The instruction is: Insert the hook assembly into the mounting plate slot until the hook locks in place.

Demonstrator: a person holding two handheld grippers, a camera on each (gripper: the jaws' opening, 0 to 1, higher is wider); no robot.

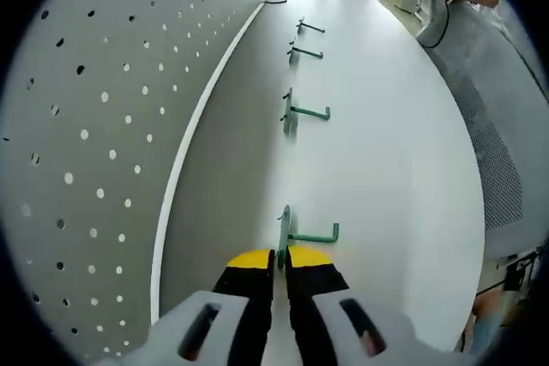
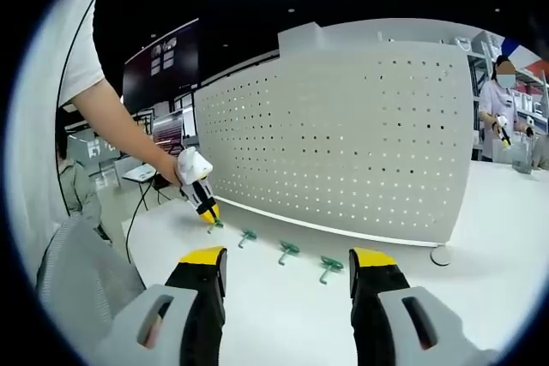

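While the left gripper (image 1: pixel 280 260) lies low over the white table (image 1: pixel 386 152), its yellow-tipped jaws are pressed together on the flat base plate of the nearest green hook (image 1: pixel 296 235), whose bent arm sticks out to the right just ahead of the tips. Farther ahead along the same line stand three more green hooks: a second hook (image 1: pixel 296 112), a third hook (image 1: pixel 300 52) and a fourth hook (image 1: pixel 306 26), each apart from the next. To the left of the jaws rises the grey pegboard (image 1: pixel 94 126), its foot meeting the table along a pale edge. Seen from the right gripper (image 2: pixel 287 267), whose jaws are spread wide with nothing between them, the same pegboard (image 2: pixel 343 135) stands upright beyond the tips, and the row of green hooks lies on the table (image 2: pixel 283 315) between the gripper and the board. At the far left end of that row, the left gripper (image 2: pixel 209 212) touches down on a hook, held by a person's bare arm (image 2: pixel 120 117). Off to the right, another person (image 2: pixel 499 105) stands at the table's far side.
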